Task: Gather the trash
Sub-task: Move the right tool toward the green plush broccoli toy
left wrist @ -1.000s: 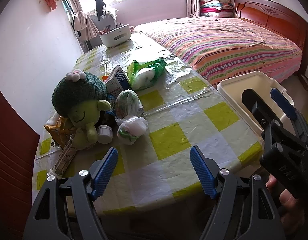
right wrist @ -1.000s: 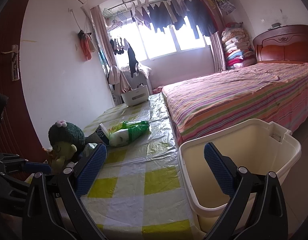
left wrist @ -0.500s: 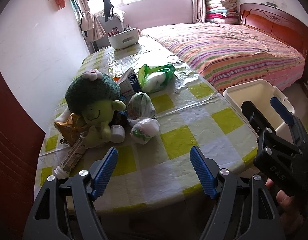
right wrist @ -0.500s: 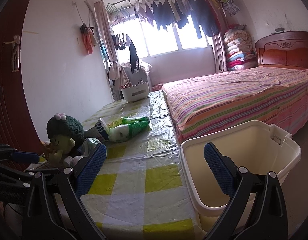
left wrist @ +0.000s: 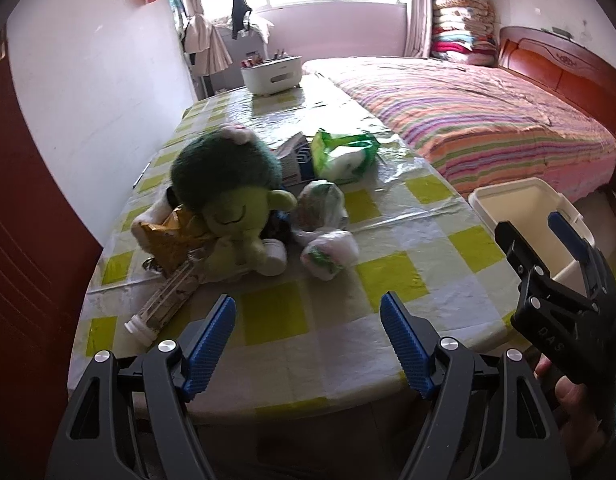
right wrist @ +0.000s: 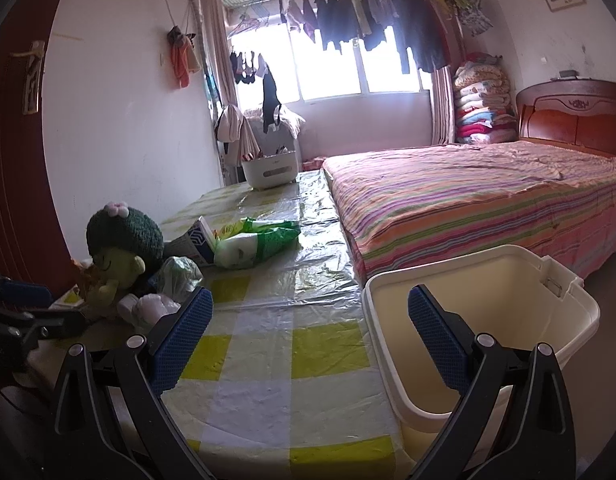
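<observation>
Both grippers hang spread and empty over the near edge of a checked table [left wrist: 392,276] in a bedroom. Left gripper [left wrist: 308,340] faces a heap of trash ahead and slightly to its left: a knotted plastic bag [left wrist: 328,254], a yellow snack wrapper [left wrist: 168,236] and an empty bottle [left wrist: 168,300] lying with its long axis toward the jaws, all crowding a broccoli plush toy [left wrist: 228,196]. Right gripper [right wrist: 308,340] hovers by the cream bin [right wrist: 548,280] off the table's right side. The left looks nearer the trash.

Your left gripper [left wrist: 308,340] and right gripper [right wrist: 310,336] both hang level, fingers [left wrist: 210,340] spread wide, holding nothing.
</observation>
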Available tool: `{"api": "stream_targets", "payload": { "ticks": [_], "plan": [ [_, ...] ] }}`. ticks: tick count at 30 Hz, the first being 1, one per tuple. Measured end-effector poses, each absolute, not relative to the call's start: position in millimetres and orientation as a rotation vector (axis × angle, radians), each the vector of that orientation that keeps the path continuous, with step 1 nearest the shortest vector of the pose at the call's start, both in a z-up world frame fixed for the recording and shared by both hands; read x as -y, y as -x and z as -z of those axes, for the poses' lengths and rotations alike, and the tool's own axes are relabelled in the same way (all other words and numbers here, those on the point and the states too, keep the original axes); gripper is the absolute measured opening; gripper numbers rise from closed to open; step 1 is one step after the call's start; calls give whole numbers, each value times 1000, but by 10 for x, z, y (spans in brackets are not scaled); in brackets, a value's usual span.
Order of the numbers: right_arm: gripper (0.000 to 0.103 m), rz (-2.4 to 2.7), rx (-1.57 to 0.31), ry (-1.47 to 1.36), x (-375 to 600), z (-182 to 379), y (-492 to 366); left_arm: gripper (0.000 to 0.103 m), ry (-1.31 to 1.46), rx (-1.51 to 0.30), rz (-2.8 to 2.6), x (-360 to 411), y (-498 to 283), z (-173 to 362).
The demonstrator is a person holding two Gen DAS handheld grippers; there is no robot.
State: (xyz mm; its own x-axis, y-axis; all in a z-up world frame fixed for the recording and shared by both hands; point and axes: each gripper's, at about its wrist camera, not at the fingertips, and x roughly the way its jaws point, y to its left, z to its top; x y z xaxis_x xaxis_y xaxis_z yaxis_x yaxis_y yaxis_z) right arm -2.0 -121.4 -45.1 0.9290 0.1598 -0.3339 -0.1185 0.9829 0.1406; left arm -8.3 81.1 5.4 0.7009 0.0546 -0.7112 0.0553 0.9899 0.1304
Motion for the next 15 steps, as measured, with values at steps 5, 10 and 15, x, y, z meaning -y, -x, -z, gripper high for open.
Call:
{"api": "stream_targets", "payload": {
  "ticks": [5,10,15],
  "plan": [
    [97,-162,-368,-75,1121,467,-4,73,-107,-799,-26,-985,98,-44],
    [97,-177,-381,-47,1035,475,-23,73,-80,-798,-49,-1130,125,-32],
    [97,-222,-385,-26,929,454,-26,73,-57,-797,-65,-1246,139,-18]
  ]
}}
